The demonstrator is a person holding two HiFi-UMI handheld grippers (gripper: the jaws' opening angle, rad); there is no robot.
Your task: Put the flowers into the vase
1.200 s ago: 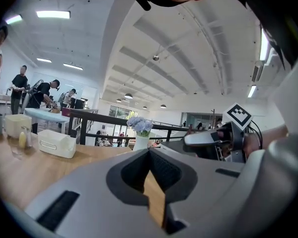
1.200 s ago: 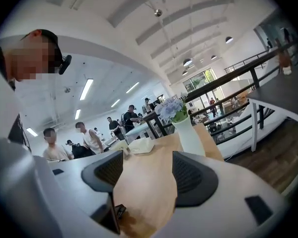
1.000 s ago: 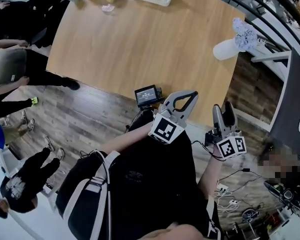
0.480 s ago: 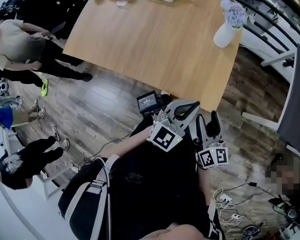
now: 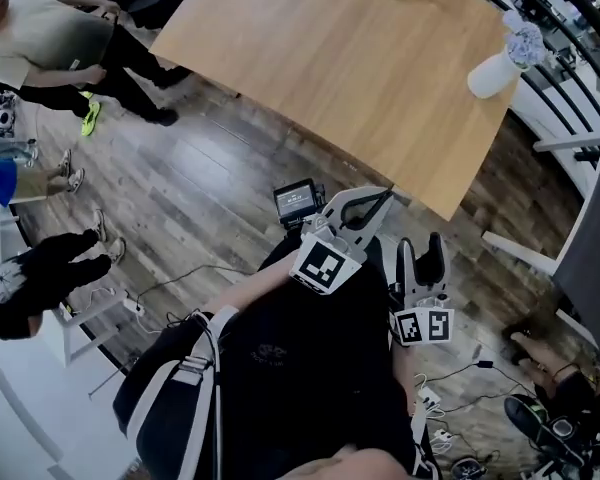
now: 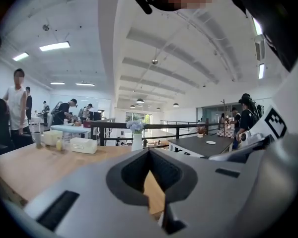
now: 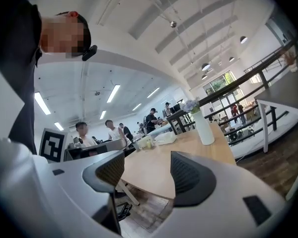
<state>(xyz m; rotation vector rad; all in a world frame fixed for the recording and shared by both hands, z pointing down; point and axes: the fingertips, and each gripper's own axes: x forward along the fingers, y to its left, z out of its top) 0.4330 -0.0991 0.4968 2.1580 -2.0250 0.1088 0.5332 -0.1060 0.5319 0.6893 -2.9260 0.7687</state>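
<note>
Pale blue flowers (image 5: 526,43), stems hidden in a white vase (image 5: 493,73), stand well beyond your empty grippers: left gripper (image 5: 385,192) pinched closed, right gripper (image 5: 421,246) spread wide.

We are looking down on a wooden tabletop (image 5: 360,78) standing on a plank floor (image 5: 200,198). A person in a beige shirt (image 5: 40,43) is standing left of it, another in black (image 5: 30,278) lower down. A small screen (image 5: 296,201) is glowing below its near edge, and cables (image 5: 450,408) are lying at lower right.
</note>
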